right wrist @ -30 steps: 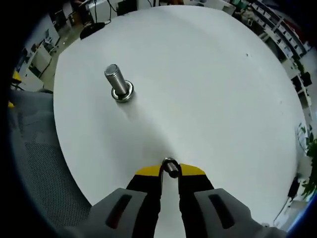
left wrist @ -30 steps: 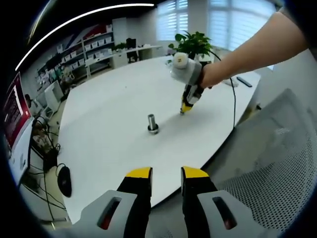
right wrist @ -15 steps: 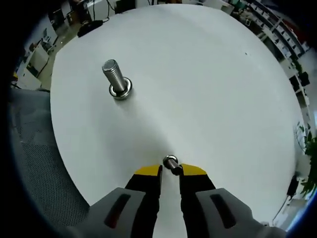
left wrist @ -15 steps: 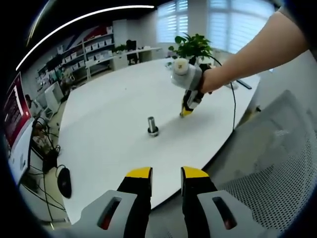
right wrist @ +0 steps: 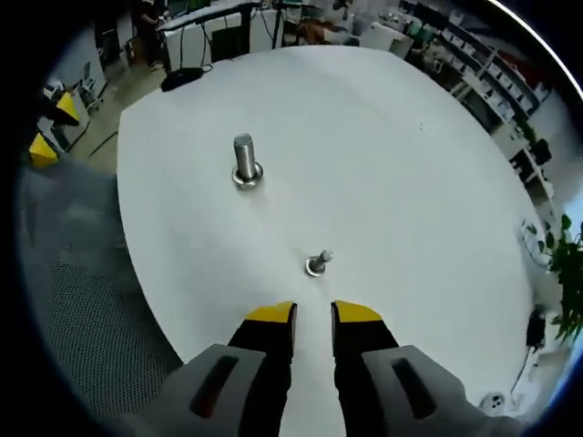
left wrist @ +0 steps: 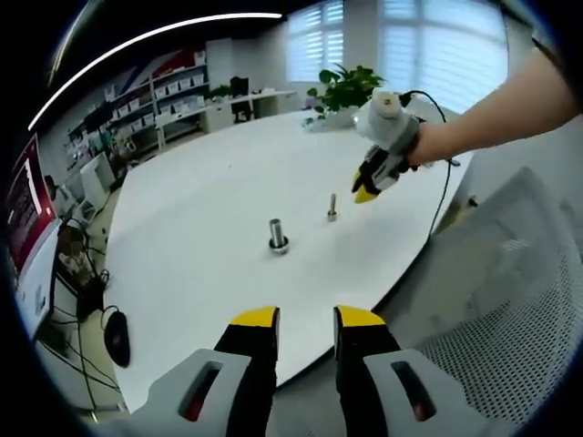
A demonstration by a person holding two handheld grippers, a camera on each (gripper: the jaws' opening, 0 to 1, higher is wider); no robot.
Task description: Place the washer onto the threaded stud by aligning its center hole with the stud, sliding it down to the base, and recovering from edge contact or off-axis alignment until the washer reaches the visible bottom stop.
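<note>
On the white oval counter (right wrist: 437, 182), a large threaded steel stud (right wrist: 244, 162) stands upper left; a small steel stud with a washer (right wrist: 317, 264) stands mid-frame. The right hand-held gripper (right wrist: 313, 319), jaws parted and empty, should descend squarely. The left hand-held gripper (left wrist: 306, 320) hovers parted, empty.

Bright daylight from windows (left wrist: 437, 45), sharp centre, fisheye-bent edges
</note>
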